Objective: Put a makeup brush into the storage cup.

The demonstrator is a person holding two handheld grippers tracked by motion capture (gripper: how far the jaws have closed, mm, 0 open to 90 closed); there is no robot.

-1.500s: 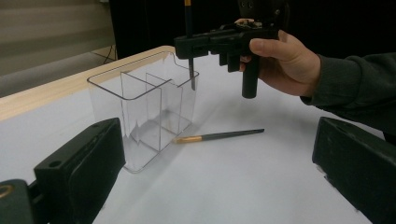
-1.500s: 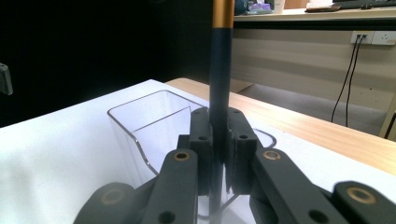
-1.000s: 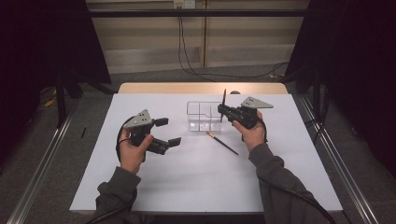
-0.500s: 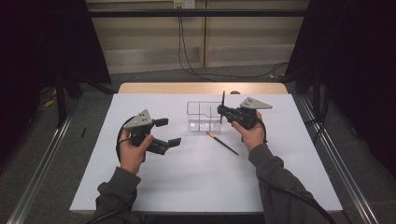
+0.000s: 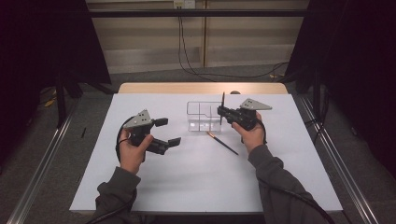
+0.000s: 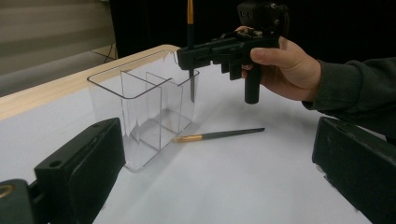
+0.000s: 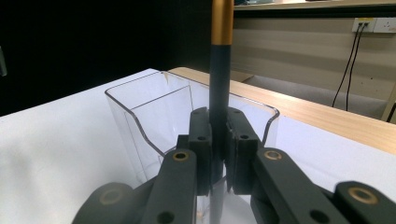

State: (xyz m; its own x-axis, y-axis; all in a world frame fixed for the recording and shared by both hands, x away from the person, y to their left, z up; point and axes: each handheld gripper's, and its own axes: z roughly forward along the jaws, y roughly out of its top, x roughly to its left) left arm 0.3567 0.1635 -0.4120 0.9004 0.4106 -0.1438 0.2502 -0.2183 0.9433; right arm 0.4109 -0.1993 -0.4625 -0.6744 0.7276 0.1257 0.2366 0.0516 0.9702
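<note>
White paper covers the worktop [image 5: 187,186], with dark curtains on both sides. On it stands a clear box [image 5: 203,116] with little rooms inside. The right gripper [image 5: 221,112] is clamped on a brush [image 7: 219,84], held upright over the box's near end with its low tip just inside. It looks ready to go in: lower it a bit, then let go. Another brush [image 5: 222,143] lies beside the box. The left gripper [image 5: 167,131] waits with jaws apart.
</note>
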